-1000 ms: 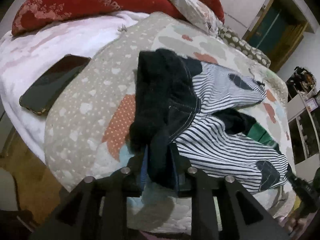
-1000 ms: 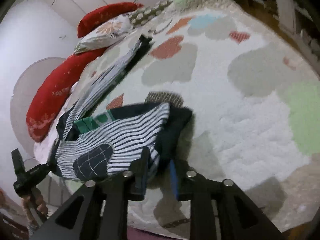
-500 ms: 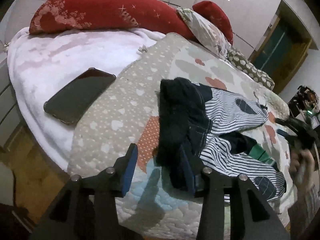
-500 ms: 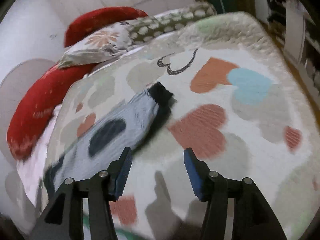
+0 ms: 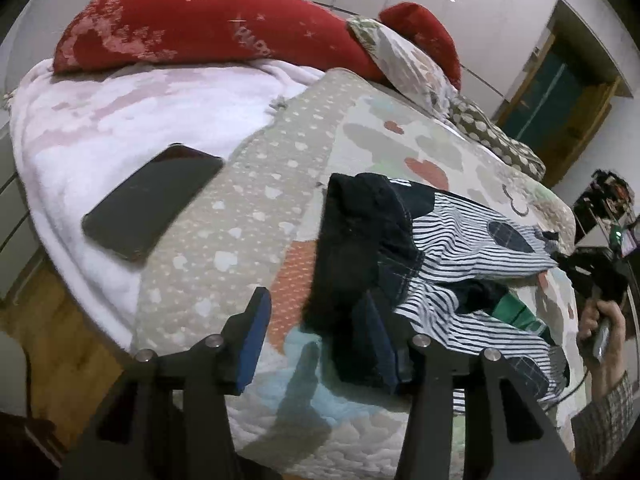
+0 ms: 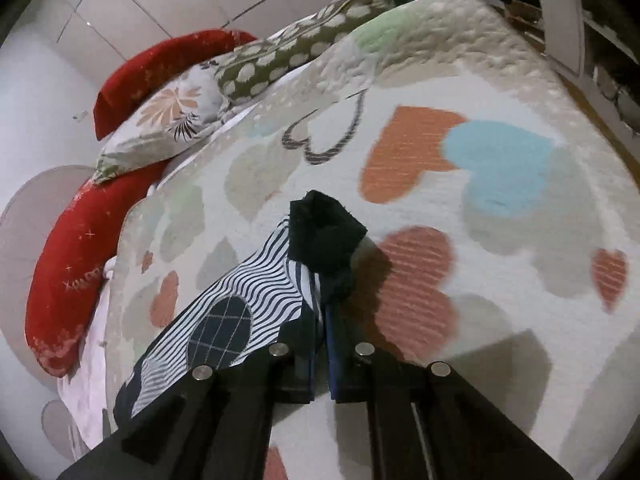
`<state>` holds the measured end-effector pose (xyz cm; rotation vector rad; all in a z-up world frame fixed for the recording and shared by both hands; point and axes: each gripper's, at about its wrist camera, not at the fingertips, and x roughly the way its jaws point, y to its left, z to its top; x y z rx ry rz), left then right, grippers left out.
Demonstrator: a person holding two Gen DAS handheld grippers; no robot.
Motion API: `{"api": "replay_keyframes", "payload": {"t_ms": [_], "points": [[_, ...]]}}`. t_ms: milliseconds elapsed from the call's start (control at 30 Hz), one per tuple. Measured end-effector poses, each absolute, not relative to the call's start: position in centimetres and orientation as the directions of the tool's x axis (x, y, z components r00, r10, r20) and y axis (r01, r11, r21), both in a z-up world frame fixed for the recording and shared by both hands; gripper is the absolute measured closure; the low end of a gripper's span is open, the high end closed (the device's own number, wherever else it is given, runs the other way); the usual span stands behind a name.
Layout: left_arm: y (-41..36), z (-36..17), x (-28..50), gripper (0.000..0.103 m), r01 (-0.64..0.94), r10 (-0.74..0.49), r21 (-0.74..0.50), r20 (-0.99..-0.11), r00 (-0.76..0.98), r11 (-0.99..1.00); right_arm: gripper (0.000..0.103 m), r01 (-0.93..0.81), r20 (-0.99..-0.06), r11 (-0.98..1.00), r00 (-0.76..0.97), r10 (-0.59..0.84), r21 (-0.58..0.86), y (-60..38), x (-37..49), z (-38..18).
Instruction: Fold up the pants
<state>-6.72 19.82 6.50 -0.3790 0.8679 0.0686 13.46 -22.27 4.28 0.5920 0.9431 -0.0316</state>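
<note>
tool, left (image 5: 316,332): jaws wide, holding nothing, above the dark waistband end of the pants (image 5: 452,264). tool, right (image 6: 320,354): jaws narrow, clamped on a striped leg near its black cuff (image 6: 324,236). pants spread on heart-print quilt (image 6: 500,200). phone (image 5: 152,208) on white blanket (image 5: 120,128), well apart.

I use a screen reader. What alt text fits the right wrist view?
The right gripper is shut on the black cuff of the navy-and-white striped pants, above a cream quilt with coloured hearts.
</note>
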Motion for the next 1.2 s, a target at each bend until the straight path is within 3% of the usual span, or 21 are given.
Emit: {"api": "replay_keyframes", "payload": {"t_ms": [300, 500, 667, 767, 867, 933, 967, 1000, 1100, 1200], "points": [[16.0, 7.7, -3.5, 0.049, -0.105, -0.15, -0.275, -0.761, 0.631, 0.956, 0.092, 0.334, -0.793, 0.818, 0.566, 0.223, 0.468, -25.6, 5.8, 0.4], [12.6, 7.9, 1.2, 0.047, -0.048, -0.137, -0.208, -0.785, 0.604, 0.977, 0.091, 0.253, -0.733, 0.873, 0.661, 0.159, 0.417, -24.6, 2.3, 4.1], [9.5, 5.1, 3.1, 0.047, -0.024, -0.22, -0.274, -0.82, 0.529, 0.961, 0.091, 0.021, -0.676, 0.854, 0.621, 0.397, 0.52, -18.6, 2.0, 5.5], [8.4, 2.4, 3.6, 0.047, -0.053, -0.18, -0.237, -0.848, 0.498, 0.97, 0.091, -0.113, -0.607, 0.755, 0.523, 0.598, 0.646, -14.6, 1.9, 3.9], [8.1, 1.5, 3.4, 0.047, -0.051, -0.163, -0.22, -0.84, 0.518, 0.974, 0.091, -0.133, -0.561, 0.65, 0.395, 0.727, 0.749, -12.0, 2.4, 0.3], [8.0, 1.5, 3.2, 0.047, -0.037, -0.159, -0.209, -0.835, 0.526, 0.977, 0.091, -0.063, -0.632, 0.707, 0.399, 0.664, 0.704, -12.4, 2.2, -1.7], [7.9, 1.4, 3.0, 0.047, -0.027, -0.161, -0.206, -0.832, 0.531, 0.978, 0.101, -0.021, -0.654, 0.724, 0.411, 0.635, 0.689, -13.4, 2.0, -2.6], [8.0, 1.3, 3.0, 0.047, -0.021, -0.164, -0.206, -0.83, 0.533, 0.978, 0.103, 0.001, -0.635, 0.7, 0.422, 0.647, 0.714, -14.6, 1.7, -3.2], [8.2, 0.9, 2.9, 0.047, -0.006, -0.173, -0.21, -0.822, 0.543, 0.978, 0.103, 0.09, -0.617, 0.675, 0.506, 0.602, 0.732, -19.1, -0.4, -3.2], [8.0, 0.8, 2.7, 0.046, -0.002, -0.16, -0.194, -0.814, 0.558, 0.981, 0.103, 0.178, -0.69, 0.759, 0.582, 0.432, 0.626, -22.3, -2.7, -1.7]]}}
